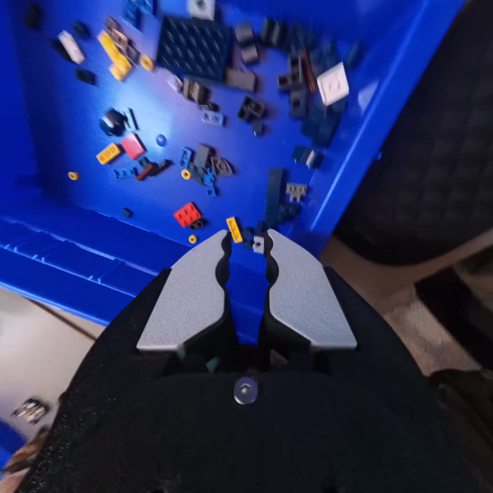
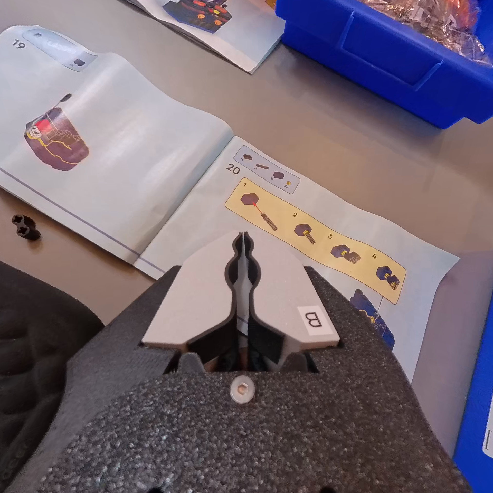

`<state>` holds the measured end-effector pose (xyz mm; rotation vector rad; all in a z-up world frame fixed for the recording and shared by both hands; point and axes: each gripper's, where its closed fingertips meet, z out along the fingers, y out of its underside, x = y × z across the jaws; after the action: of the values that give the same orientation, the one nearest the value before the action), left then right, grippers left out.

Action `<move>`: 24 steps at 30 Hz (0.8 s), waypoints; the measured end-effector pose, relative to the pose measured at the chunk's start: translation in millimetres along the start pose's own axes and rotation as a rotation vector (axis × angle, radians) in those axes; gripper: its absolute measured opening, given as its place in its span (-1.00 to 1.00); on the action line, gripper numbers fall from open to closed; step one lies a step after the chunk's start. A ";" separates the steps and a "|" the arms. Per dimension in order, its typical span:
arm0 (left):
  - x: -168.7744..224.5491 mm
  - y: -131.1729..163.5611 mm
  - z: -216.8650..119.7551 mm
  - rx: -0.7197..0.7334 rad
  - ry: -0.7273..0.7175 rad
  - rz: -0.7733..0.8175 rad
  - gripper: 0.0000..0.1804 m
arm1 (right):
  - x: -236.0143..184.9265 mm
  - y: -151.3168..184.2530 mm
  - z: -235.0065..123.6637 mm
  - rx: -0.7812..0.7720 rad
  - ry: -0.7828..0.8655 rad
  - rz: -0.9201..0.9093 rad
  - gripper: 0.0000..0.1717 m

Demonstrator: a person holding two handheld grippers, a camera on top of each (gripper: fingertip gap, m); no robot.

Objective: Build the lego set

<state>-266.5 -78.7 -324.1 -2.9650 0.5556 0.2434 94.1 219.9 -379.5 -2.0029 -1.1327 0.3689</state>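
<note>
Over the blue bin (image 1: 344,170) of loose toy bricks, the left gripper (image 1: 247,234) hung narrowly parted and bare above a yellow plate (image 1: 234,230) and grey piece (image 1: 258,244), while the right gripper (image 2: 244,234), closed on nothing, hovered over the open instruction booklet (image 2: 165,202).

Left claw (image 1: 246,236) parted over blue bin (image 1: 344,170); yellow plate (image 1: 234,230) & small grey brick (image 1: 258,244) lie between tips, prob. ungripped. Right claw (image 2: 244,234) closed over open booklet (image 2: 186,213).
</note>
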 end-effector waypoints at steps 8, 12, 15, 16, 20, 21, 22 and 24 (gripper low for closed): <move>15.7 12.0 11.1 -0.267 0.213 0.247 -0.75 | -2.9 -0.3 -0.4 0.002 -0.011 -0.013 -0.99; 14.0 20.0 20.0 -0.305 0.244 0.293 -0.78 | -3.4 -0.2 -0.5 0.003 -0.020 -0.011 -0.99; 13.5 23.6 24.1 -0.321 0.246 0.310 -0.78 | -3.2 -0.5 -0.4 0.003 -0.021 -0.012 -0.99; 14.4 22.8 25.8 -0.312 0.251 0.308 -0.79 | -3.3 -0.6 -0.1 0.003 -0.021 -0.012 -0.99; 14.3 20.6 28.0 -0.278 0.249 0.316 -0.78 | -3.4 -0.6 -0.2 0.003 -0.025 -0.008 -0.99; 14.4 18.6 28.2 -0.261 0.247 0.333 -0.78 | -3.4 -0.6 -0.1 0.003 -0.025 -0.007 -0.99; 14.3 17.3 29.0 -0.250 0.243 0.348 -0.78 | -3.4 -0.6 -0.1 0.003 -0.026 -0.007 -0.99; 14.4 17.6 30.6 -0.254 0.245 0.369 -0.80 | -3.4 -0.6 -0.5 0.003 -0.025 -0.008 -0.99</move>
<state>-263.9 -95.6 -358.2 -3.1325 1.1876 -0.0242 92.1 217.1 -379.1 -1.9958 -1.1544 0.3928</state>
